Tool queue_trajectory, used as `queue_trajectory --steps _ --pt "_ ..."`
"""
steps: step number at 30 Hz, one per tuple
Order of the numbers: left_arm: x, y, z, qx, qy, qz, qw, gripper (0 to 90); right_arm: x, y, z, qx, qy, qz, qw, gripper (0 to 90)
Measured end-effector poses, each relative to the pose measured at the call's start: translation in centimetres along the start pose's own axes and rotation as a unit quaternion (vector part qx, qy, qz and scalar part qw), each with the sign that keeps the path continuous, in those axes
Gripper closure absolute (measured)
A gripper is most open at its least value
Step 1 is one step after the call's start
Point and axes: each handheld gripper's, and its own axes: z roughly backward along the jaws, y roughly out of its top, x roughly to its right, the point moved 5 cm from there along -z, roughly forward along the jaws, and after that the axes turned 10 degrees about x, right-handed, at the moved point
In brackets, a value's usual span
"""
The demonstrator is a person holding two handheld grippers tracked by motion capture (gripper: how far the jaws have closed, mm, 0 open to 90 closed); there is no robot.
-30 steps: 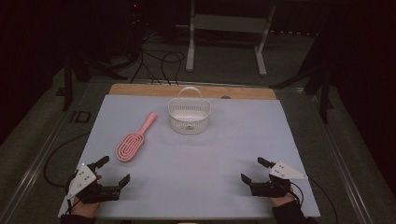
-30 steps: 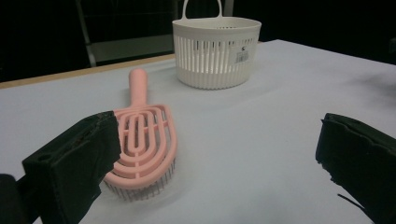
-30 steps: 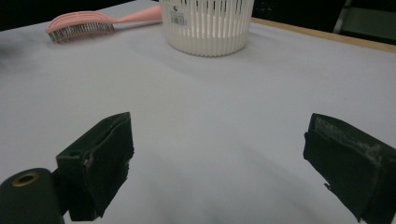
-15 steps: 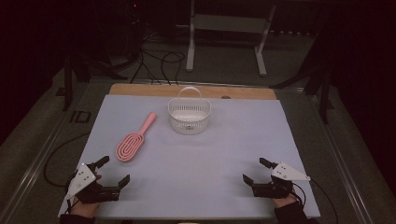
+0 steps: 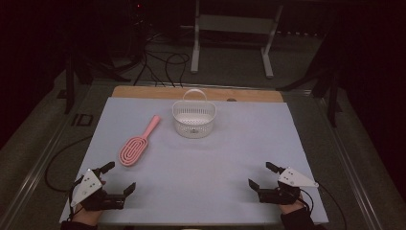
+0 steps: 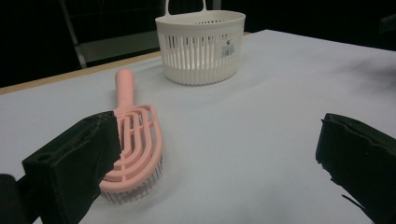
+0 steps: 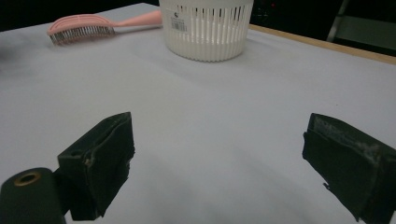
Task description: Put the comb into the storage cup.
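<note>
Both grippers rest low at the near edge of the table (image 5: pixel 201 163), well apart from each other and empty. Left gripper (image 5: pixel 113 181): jaws spread wide, nothing between them. Right gripper (image 5: pixel 262 176): likewise spread and empty. Pink hairbrush (image 5: pixel 138 142) lies flat, left of centre, bristles down, handle pointing away toward the white basket (image 5: pixel 194 119), near it but apart. Basket upright, handle raised; from the high view it looks empty. Likely step: left gripper reaches for the brush, which is nearest to it. In the left gripper view the brush head (image 6: pixel 135 154) sits just beyond the left jaw. Judgement: best to close across the narrow handle rather than the wide head, coming in low and square, so the brush does not skate on the smooth sheet.
</note>
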Motion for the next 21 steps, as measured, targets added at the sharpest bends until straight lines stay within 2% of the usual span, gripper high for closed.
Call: queue_trajectory --steps 8,13,21 --pt "0.4 1.0 -0.3 -0.002 -0.015 -0.001 0.9999 0.0 0.0 0.1 0.1 0.004 0.001 -0.001 1.0000 8.7" --pt "0.7 2.3 -0.7 -0.003 -0.033 -0.009 0.9994 0.0 -0.2 0.2 0.1 0.007 0.001 -0.002 1.0000 8.7" --pt "0.7 4.1 -0.9 -0.002 -0.048 -0.017 0.9987 0.0 -0.3 0.4 0.2 0.012 0.004 -0.001 0.9999 8.7"
